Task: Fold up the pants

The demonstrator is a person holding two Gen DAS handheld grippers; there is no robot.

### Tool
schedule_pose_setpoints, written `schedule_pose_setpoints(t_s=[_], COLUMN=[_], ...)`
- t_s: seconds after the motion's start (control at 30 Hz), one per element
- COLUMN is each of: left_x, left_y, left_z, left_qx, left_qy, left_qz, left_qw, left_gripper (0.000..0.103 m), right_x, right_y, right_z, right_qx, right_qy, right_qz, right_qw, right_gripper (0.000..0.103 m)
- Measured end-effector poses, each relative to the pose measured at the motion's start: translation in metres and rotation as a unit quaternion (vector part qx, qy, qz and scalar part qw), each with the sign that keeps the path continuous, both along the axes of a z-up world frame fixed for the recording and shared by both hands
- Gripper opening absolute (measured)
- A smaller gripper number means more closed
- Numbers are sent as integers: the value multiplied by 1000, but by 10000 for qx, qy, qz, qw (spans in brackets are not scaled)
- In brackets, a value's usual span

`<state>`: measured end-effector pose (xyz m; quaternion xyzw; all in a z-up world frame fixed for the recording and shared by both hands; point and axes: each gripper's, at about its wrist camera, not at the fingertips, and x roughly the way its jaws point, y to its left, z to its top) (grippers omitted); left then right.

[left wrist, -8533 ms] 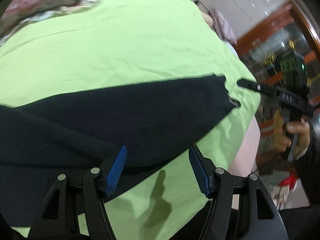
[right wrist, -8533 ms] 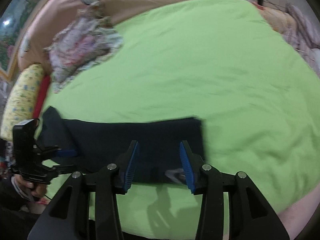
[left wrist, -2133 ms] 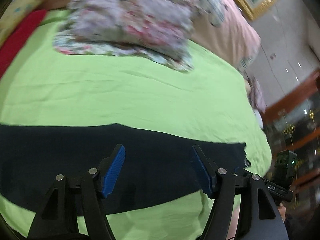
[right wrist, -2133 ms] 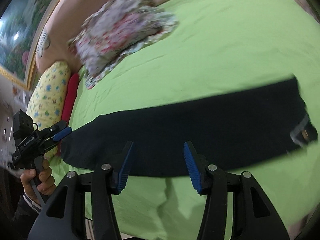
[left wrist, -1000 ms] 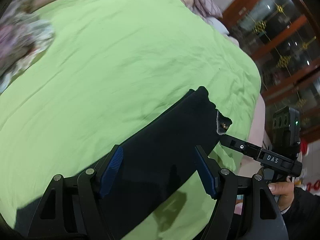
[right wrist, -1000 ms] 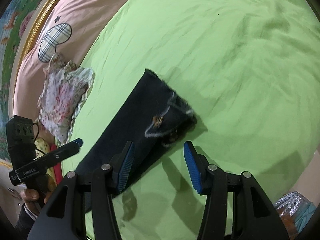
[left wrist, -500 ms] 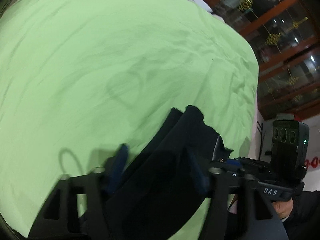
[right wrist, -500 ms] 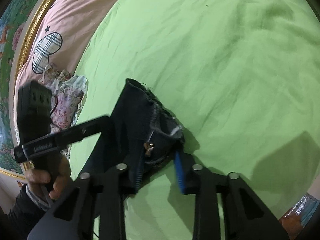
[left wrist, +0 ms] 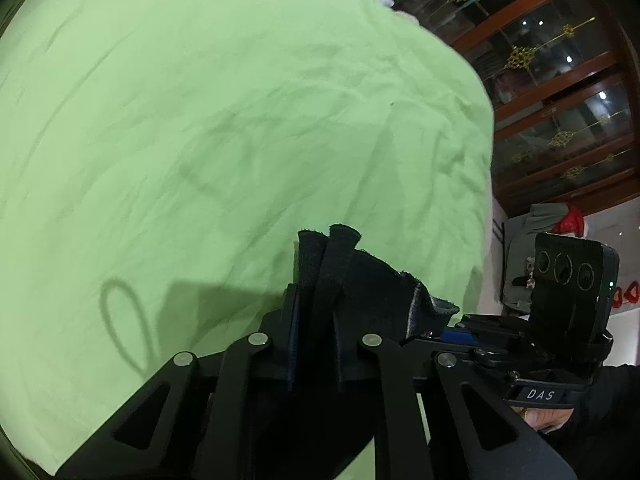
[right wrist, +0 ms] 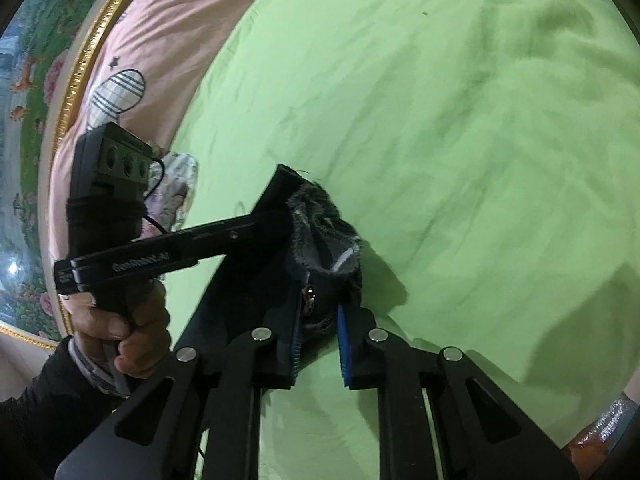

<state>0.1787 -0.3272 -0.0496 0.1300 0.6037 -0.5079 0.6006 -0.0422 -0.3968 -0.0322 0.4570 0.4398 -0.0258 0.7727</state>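
Observation:
Dark navy pants (right wrist: 240, 292) lie on a green bedsheet (left wrist: 200, 120), their waist end bunched up. In the left wrist view my left gripper (left wrist: 316, 312) is shut on a folded edge of the pants (left wrist: 376, 280), which stick up between its fingers. My right gripper (left wrist: 452, 334) reaches in from the right at the same end. In the right wrist view my right gripper (right wrist: 320, 336) is closing, its blue pads (right wrist: 297, 332) pressing on the waist fabric with the button. My left gripper (right wrist: 276, 220) comes in from the left just beyond it, held by a hand (right wrist: 128, 332).
The green sheet spreads wide beyond the pants. A wooden glass-fronted cabinet (left wrist: 560, 100) stands past the bed's right edge. A pink cover (right wrist: 160, 40), a floral cloth (right wrist: 180, 184) and a gold-framed painting (right wrist: 32, 80) lie toward the head of the bed.
My left gripper moved along the pants to the waist end beside the right gripper. Both grippers went from open to closed on the fabric, which now bunches up.

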Motion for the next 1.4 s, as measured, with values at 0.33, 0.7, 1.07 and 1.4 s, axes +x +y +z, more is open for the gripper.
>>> schedule_pose_setpoints(t_s=[0.33, 0.7, 1.07, 1.4], left_x=[6, -7, -18, -25], left_y=[68, 169, 226, 267], left_z=[61, 102, 72, 26], left_qx=[-707, -1119, -1010, -625], left_qy=[-81, -300, -233, 13], left_qz=[408, 1161, 1848, 2491], left_qw=[9966, 9865, 9773, 9665], left_gripper=[12, 12, 12, 9], right_x=[9, 31, 45, 62], right_y=[29, 111, 169, 204], right_z=[51, 87, 70, 35], right_qx=[162, 314, 433, 417], right_qy=[-924, -1318, -939, -476], right_qz=[622, 1857, 2684, 3332], right_qw=[9936, 9732, 9577, 9407], right_gripper=[15, 15, 15, 15])
